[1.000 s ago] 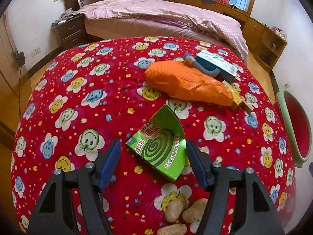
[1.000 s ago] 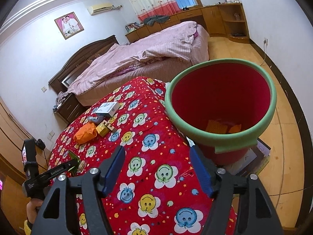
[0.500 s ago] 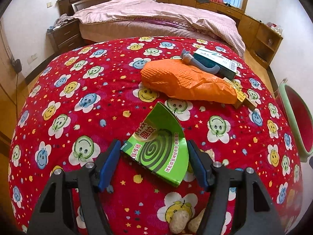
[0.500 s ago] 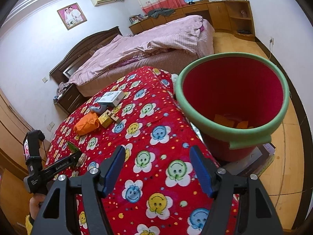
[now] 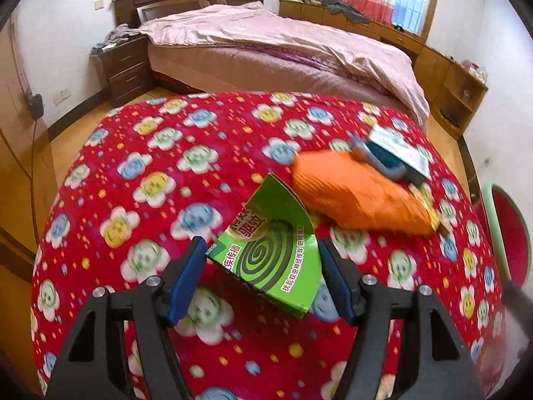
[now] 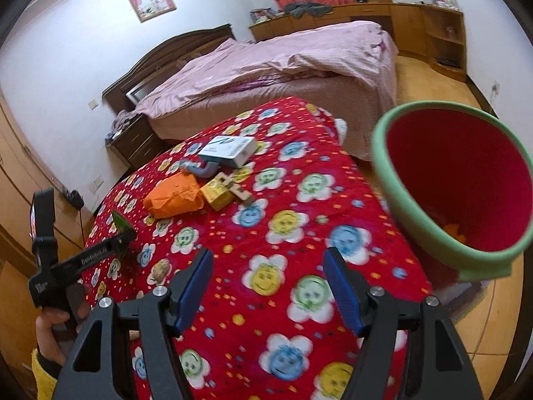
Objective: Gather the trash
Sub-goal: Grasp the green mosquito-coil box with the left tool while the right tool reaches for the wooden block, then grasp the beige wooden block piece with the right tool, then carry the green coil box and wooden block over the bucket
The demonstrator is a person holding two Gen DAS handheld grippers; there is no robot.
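Observation:
A green mosquito-coil box piece [image 5: 270, 250] sits between the blue pads of my left gripper [image 5: 263, 273], lifted and tilted above the red flowered cloth [image 5: 160, 180]; the pads touch its edges. An orange bag [image 5: 353, 196], a grey piece [image 5: 376, 160] and a white-teal box [image 5: 396, 153] lie beyond it. My right gripper [image 6: 268, 286] is open and empty over the cloth. The red bin with a green rim [image 6: 466, 186] stands to its right, with orange scraps inside. The left gripper [image 6: 125, 235] shows at the left of the right wrist view.
A yellow packet with a wooden piece [image 6: 223, 193] lies by the orange bag [image 6: 175, 196]. Peanut-like lumps [image 6: 160, 270] lie near the left gripper. A bed [image 6: 283, 66] stands behind the table, a nightstand [image 5: 123, 66] at the left.
My left gripper has closed in on the green box piece and raised it off the cloth. The right gripper has swung left, so the bin now sits farther right.

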